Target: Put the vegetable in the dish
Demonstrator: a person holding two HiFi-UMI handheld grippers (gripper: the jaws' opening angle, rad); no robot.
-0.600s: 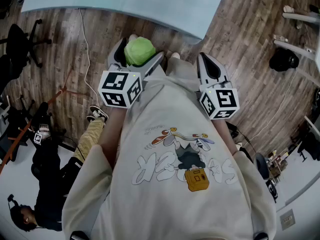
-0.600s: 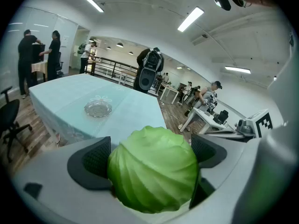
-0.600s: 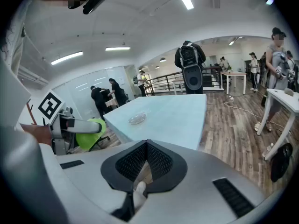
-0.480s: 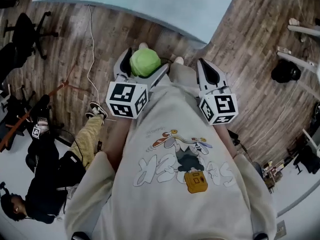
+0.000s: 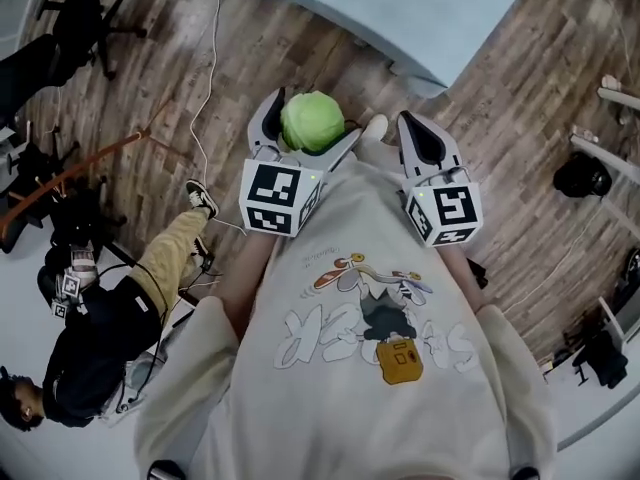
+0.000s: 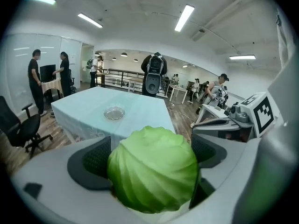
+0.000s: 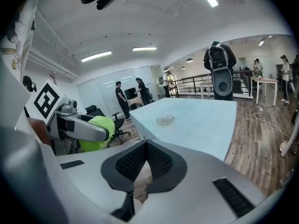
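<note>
Round veined cabbage [image 6: 152, 169] in left tongs [image 5: 313, 118], pads [image 6: 93, 161] perhaps rubber

Table [image 5: 420, 13] cut off by top edge; cabbage [image 6: 152, 169] base hidden between jaws.

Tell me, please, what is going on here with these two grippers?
A person holds a gripper in each hand. The left gripper is clamped on a round green cabbage, held above the wooden floor. The right gripper is shut with nothing in it. The small clear glass dish sits on the pale blue table ahead, so the cabbage is not yet in it.
</note>
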